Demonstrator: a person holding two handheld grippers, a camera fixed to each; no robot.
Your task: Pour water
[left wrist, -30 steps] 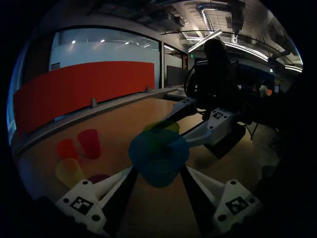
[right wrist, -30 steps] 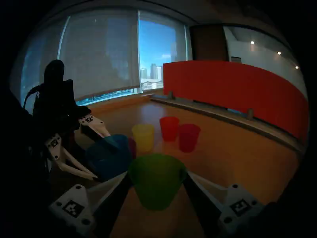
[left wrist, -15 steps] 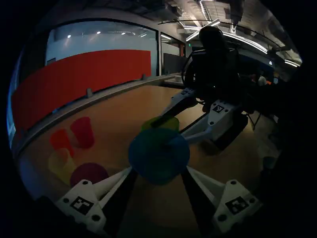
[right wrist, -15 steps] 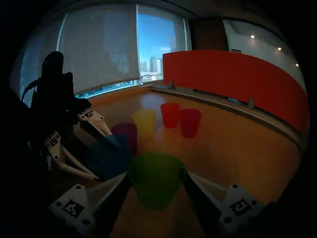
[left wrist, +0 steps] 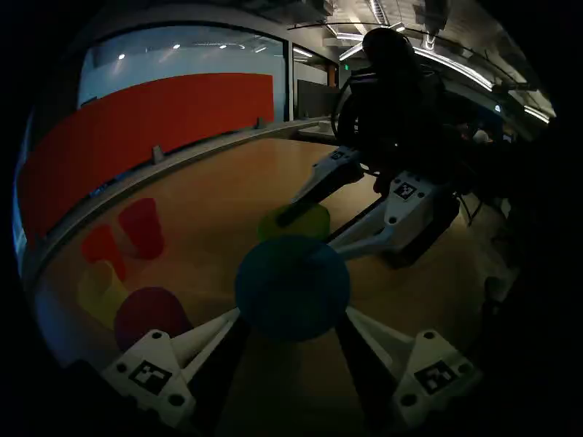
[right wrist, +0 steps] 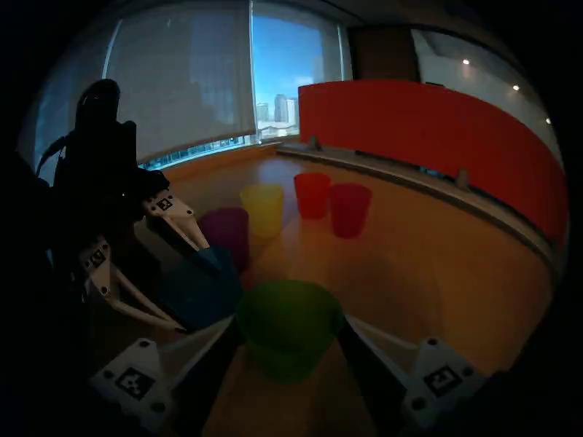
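Across the lower half of both views you've got the wooden tabletop, and the long red wall panel runs behind it at the upper right of the right gripper view.

Your left gripper sits bottom centre of the left gripper view. Both fingers press on the blue cup, closed down to the cup's width. Your right gripper grips the green cup the same way, bottom centre of its own view.

Key bit: the blue cup reads as a round disc to its own camera. So I'd say its long axis points straight ahead at the green cup, which sits just above it in frame and looks upright. From the right gripper view, blue is just left of green, near its rim. So the left hand looks like the pourer. Can't make out any water.

The spares stand well apart mid-frame in the right gripper view: a purple cup, a yellow cup and two red cups.
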